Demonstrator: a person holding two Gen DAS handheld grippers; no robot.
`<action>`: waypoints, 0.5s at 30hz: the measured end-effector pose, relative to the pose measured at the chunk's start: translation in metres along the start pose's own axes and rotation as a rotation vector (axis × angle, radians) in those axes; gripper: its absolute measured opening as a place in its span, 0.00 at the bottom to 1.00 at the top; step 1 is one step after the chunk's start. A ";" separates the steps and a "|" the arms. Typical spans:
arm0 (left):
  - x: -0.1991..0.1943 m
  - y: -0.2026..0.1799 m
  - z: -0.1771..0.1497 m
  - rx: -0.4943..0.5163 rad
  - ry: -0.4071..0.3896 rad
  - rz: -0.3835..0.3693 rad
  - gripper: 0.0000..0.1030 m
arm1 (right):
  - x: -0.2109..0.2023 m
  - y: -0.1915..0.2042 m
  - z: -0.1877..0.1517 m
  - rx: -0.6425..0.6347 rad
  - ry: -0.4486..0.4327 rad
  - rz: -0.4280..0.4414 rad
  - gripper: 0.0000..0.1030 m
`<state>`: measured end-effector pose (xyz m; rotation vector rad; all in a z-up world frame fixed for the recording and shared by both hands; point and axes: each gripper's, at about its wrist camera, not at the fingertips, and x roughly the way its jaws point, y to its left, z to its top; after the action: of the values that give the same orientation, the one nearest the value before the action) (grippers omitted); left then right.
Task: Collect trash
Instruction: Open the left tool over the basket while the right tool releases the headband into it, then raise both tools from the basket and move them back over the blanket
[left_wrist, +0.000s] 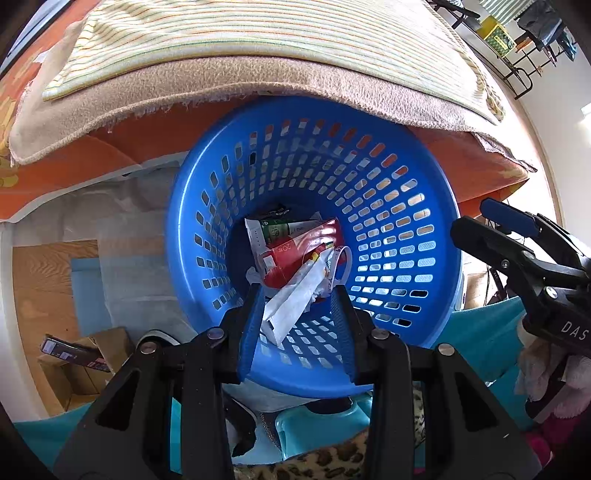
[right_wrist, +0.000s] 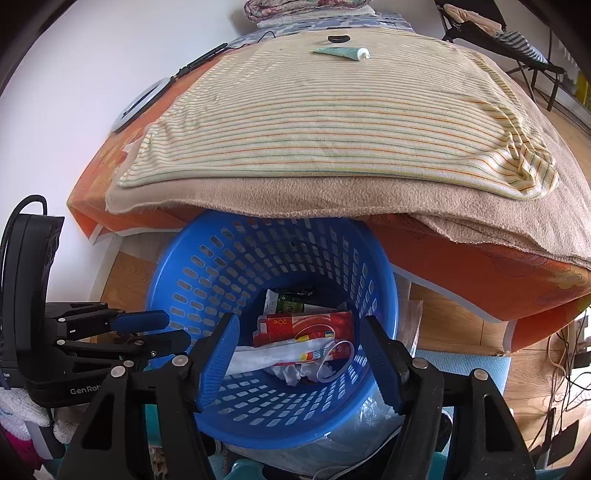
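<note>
A blue perforated plastic basket (left_wrist: 369, 184) stands on the floor against the bed, also in the right wrist view (right_wrist: 207, 273). Inside lie a red carton (left_wrist: 295, 254) (right_wrist: 310, 325), a green-and-white carton (left_wrist: 273, 229), crumpled white paper (right_wrist: 291, 373) and a white wrapper (left_wrist: 291, 306). My left gripper (left_wrist: 297, 295) is open over the basket's mouth, empty; it also shows at the left of the right wrist view (right_wrist: 162, 328). My right gripper (right_wrist: 297, 332) is open above the basket, empty; it shows at the right of the left wrist view (left_wrist: 484, 221). A green tube (right_wrist: 341, 53) lies on the bed.
The bed has a striped sheet (right_wrist: 332, 122), a tan blanket (right_wrist: 295, 199) and an orange cover (right_wrist: 480, 273) overhanging the basket. A black object (right_wrist: 339, 38) lies beyond the tube. Cardboard boxes (left_wrist: 85, 362) stand on the wooden floor. A chair (right_wrist: 491, 33) and cables (right_wrist: 565, 365) are at right.
</note>
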<state>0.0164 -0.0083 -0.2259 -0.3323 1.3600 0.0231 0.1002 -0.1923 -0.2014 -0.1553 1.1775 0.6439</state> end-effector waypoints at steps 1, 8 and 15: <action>0.000 0.000 0.000 0.001 0.000 0.002 0.36 | 0.000 -0.001 0.000 0.002 0.000 -0.006 0.75; -0.002 -0.001 0.003 0.006 -0.008 0.008 0.36 | 0.004 0.001 0.003 -0.019 0.025 -0.057 0.82; -0.014 -0.001 0.009 0.016 -0.037 0.012 0.36 | 0.004 0.009 0.005 -0.094 0.016 -0.105 0.85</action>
<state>0.0221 -0.0041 -0.2109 -0.3091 1.3250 0.0283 0.1002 -0.1810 -0.2006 -0.3001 1.1472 0.6063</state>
